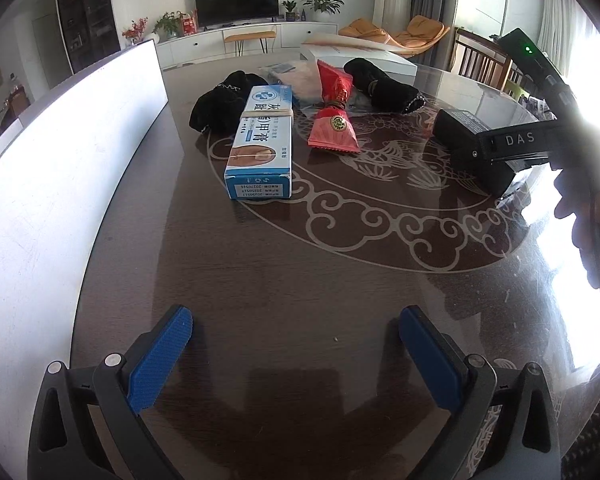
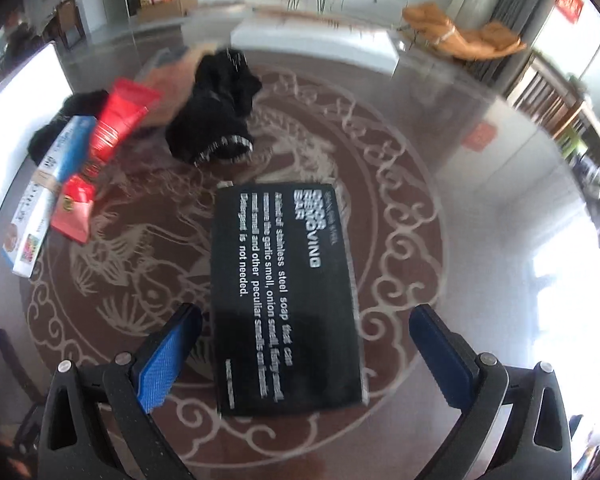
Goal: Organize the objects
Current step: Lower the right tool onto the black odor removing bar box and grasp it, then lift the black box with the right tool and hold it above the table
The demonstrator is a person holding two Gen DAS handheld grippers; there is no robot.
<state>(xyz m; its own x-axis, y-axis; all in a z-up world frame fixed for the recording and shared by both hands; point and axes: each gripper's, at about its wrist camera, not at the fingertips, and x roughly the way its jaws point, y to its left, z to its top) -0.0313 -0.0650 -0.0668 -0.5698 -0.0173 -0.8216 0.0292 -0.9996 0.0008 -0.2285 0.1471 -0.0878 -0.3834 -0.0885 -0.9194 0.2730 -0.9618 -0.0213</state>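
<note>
The right tongs (image 2: pixel 304 356) are hanging wide open, straddling the black soap box (image 2: pixel 286 300) lying flat on the bench (image 2: pixel 480 240), probably lining up a grasp. The left tongs (image 1: pixel 296 356) are waiting open and empty, near the white bin (image 1: pixel 52 184).

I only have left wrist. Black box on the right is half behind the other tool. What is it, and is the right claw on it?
Observer: Right wrist view shows its top: a black box printed "odor removing bar", stainless steel soap.
Operator: Gripped?
Observer: No. The right claw is open, the box lying flat between its blue pads, a gap on both sides.
Operator: Anything close behind it?
Observer: A black sock just beyond its far end, not touching. The red packet and blue box sit farther left.
</note>
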